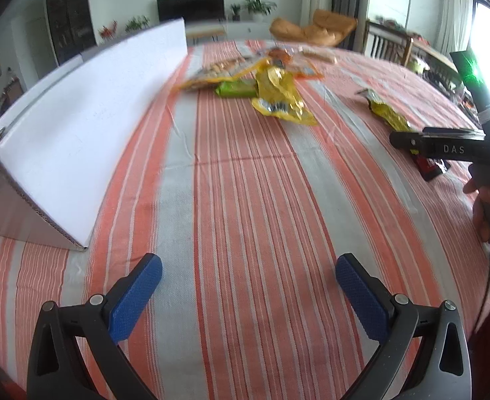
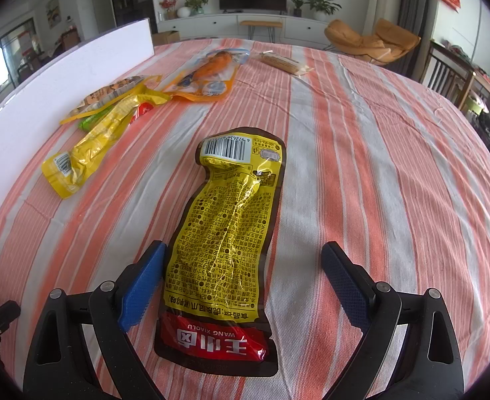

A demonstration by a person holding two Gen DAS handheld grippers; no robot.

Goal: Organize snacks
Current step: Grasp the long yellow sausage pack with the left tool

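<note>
A yellow snack pouch with a red bottom band [image 2: 226, 233] lies flat on the striped tablecloth between the fingers of my right gripper [image 2: 243, 278], which is open around it. My left gripper [image 1: 248, 295] is open and empty above bare cloth. In the left wrist view the right gripper [image 1: 444, 146] shows at the right over the same pouch [image 1: 389, 115]. A pile of snacks lies further back: a long yellow packet [image 2: 88, 148], a green packet [image 1: 236, 89], an orange packet [image 2: 208, 73] and a biscuit pack [image 2: 283, 62].
A white cardboard box [image 1: 88, 126] stands along the left side of the table, also in the right wrist view [image 2: 45, 106]. The striped tablecloth [image 1: 245, 183] covers the table. Chairs, a TV and plants stand beyond the far edge.
</note>
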